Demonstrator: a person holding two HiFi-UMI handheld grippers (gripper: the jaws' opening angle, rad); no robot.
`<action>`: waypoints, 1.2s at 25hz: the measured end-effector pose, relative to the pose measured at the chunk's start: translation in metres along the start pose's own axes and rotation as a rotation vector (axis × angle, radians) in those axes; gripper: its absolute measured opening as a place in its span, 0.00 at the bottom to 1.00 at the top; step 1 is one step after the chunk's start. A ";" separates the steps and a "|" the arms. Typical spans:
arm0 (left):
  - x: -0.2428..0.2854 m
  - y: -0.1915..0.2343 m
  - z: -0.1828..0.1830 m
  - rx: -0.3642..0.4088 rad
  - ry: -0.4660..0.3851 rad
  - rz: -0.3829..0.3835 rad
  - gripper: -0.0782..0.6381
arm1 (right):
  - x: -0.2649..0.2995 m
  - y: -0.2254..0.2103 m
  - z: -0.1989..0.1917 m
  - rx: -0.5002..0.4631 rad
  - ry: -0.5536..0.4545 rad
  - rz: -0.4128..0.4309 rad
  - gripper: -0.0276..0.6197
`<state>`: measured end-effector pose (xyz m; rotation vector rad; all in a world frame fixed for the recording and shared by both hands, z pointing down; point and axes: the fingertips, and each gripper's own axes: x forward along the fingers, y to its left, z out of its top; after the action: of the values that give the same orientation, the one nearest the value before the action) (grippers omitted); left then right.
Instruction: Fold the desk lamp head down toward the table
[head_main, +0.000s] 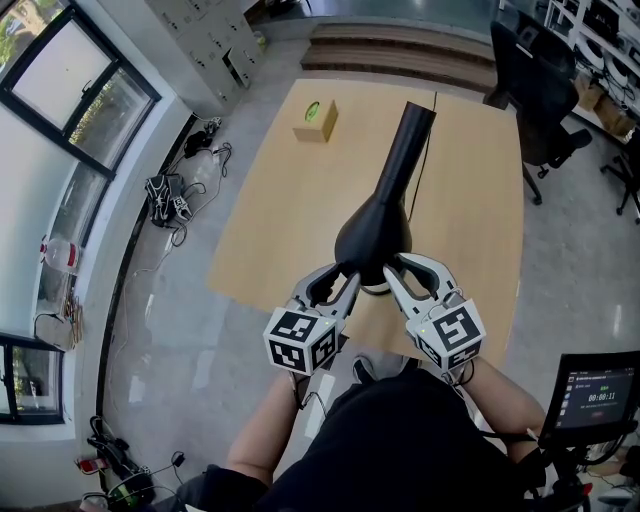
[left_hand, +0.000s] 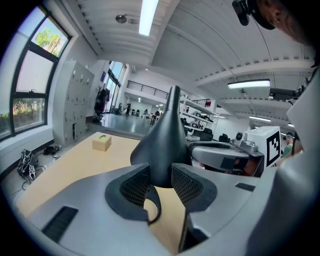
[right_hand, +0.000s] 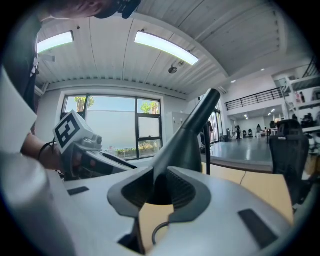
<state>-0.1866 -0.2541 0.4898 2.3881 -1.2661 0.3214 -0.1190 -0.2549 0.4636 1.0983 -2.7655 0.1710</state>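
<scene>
Gripping the lamp head at its wide end, we have the left tool and right tool both clamped on it; its long axis runs away from us above the surface, equally near both.

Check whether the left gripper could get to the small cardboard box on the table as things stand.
Probably not yet: the left gripper is clamped on the lamp head, and the cardboard box sits far across the table. Nothing stands between them otherwise.
</scene>
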 end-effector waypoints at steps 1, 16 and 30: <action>0.001 0.000 -0.001 -0.002 0.002 -0.001 0.28 | 0.000 0.000 -0.001 0.002 0.001 0.000 0.17; 0.007 0.006 -0.009 -0.024 0.033 -0.012 0.28 | 0.005 0.000 -0.005 0.013 0.019 -0.001 0.17; 0.011 0.004 -0.014 -0.036 0.034 -0.012 0.28 | 0.003 -0.001 -0.010 0.010 0.023 -0.007 0.17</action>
<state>-0.1844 -0.2578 0.5073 2.3494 -1.2324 0.3316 -0.1194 -0.2562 0.4736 1.1008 -2.7436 0.1958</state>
